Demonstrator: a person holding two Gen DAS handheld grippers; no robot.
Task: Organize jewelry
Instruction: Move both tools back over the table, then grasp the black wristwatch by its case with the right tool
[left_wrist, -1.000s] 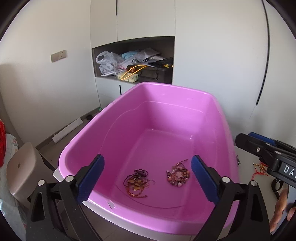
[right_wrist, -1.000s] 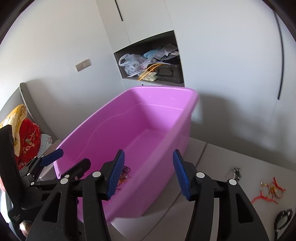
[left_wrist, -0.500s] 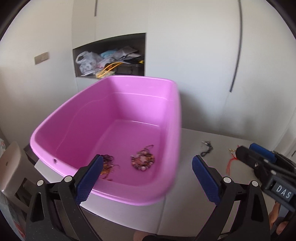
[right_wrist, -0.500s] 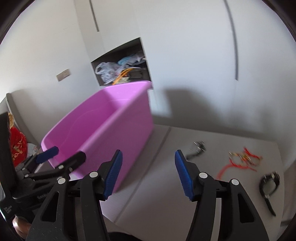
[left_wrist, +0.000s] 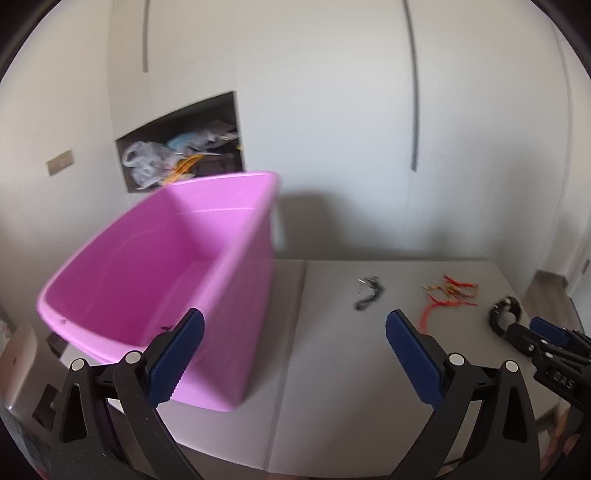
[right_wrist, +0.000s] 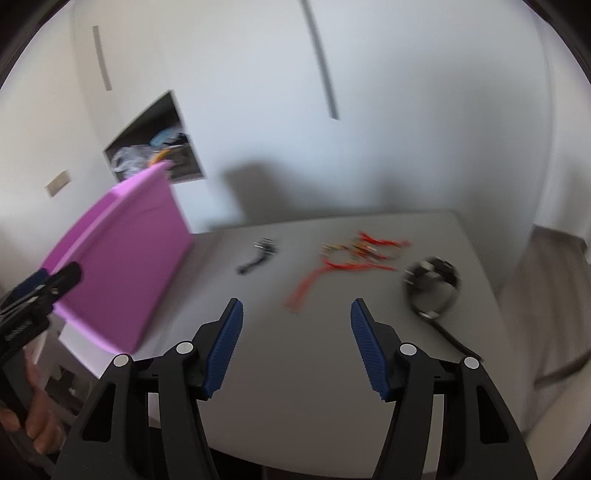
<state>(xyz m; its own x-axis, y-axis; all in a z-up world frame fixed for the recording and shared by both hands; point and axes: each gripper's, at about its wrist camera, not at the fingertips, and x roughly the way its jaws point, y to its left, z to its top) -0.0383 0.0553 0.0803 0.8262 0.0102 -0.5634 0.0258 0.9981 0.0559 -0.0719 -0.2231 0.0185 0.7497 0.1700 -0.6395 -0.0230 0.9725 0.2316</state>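
Ahead of my right fingers (right_wrist: 223, 347) I'm seeing bare grey table (right_wrist: 258, 387) lying open up to the red cord bracelet (right_wrist: 347, 258), which is sitting just beyond the gap, toward the right pad. The black watch (right_wrist: 434, 284) is lying off beyond the right pad, the small dark piece (right_wrist: 258, 254) beyond the left pad. The pink tub (right_wrist: 125, 266) is standing as a wall well left of them. Its side (left_wrist: 236, 325) is rising close beyond my left gripper's left finger (left_wrist: 177, 362); the table ahead of its right pad is lying clear.

Bright daylight, motion blur, fisheye warp.
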